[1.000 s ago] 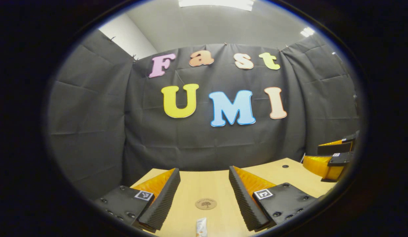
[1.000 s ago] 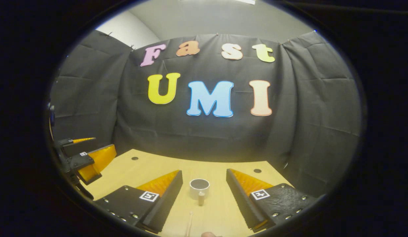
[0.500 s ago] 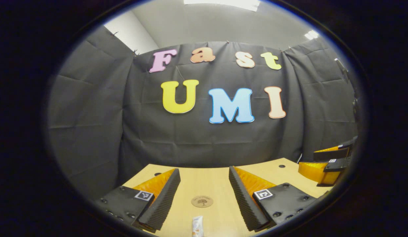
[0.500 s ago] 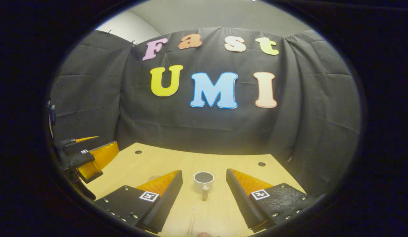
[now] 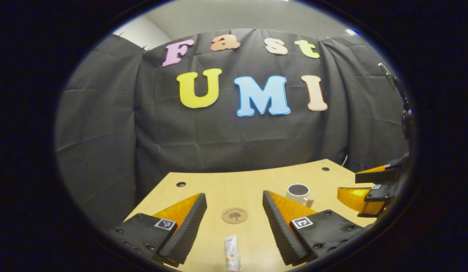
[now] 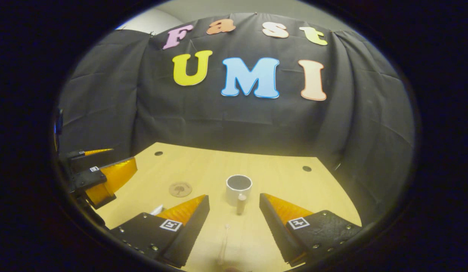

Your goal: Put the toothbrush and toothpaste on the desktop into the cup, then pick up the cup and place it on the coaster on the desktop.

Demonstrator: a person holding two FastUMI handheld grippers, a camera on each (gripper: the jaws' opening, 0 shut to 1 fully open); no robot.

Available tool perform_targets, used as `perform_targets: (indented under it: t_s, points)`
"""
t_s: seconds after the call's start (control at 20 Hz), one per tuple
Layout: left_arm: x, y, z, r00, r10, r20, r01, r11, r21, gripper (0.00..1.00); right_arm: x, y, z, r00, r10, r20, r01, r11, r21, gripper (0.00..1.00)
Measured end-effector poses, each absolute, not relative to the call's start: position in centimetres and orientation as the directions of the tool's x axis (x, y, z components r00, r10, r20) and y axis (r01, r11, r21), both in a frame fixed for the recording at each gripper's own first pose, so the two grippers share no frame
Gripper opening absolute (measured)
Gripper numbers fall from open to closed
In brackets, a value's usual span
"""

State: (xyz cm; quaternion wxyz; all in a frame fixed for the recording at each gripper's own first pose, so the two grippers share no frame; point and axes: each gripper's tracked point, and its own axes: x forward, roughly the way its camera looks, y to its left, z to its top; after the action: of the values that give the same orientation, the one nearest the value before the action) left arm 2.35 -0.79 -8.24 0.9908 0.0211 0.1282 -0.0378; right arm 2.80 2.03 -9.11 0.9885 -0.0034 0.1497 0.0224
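Both grippers, left (image 5: 234,226) and right (image 6: 234,226), gape empty; toothpaste (image 5: 231,257) near coaster (image 5: 234,215) may skid from pinch.

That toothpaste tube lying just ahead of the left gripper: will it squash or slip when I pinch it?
The toothpaste tube looks small and soft-sided, so it will probably dent rather than resist. It lies flat on the table, so rolling seems unlikely. Its skin looks smooth and might slide, though the ribbed fingers should help.
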Motion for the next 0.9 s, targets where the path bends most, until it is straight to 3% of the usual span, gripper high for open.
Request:
perform_targets:
  t_s: [0.35,0.9]
  points:
    - [2.9,-0.7,-15.5,0.881,-0.068,-0.468,0.082,0.997,0.009,0.95,3.9,2.3,-14.3,0.877,0.058,-0.477,-0.047,0.998,0.036,0.86]
    - [1.9,0.5,-24.5,0.658,-0.063,-0.75,0.03,0.998,-0.057,0.96,3.8,2.5,-21.8,0.678,0.107,-0.727,-0.031,0.993,0.117,0.87]
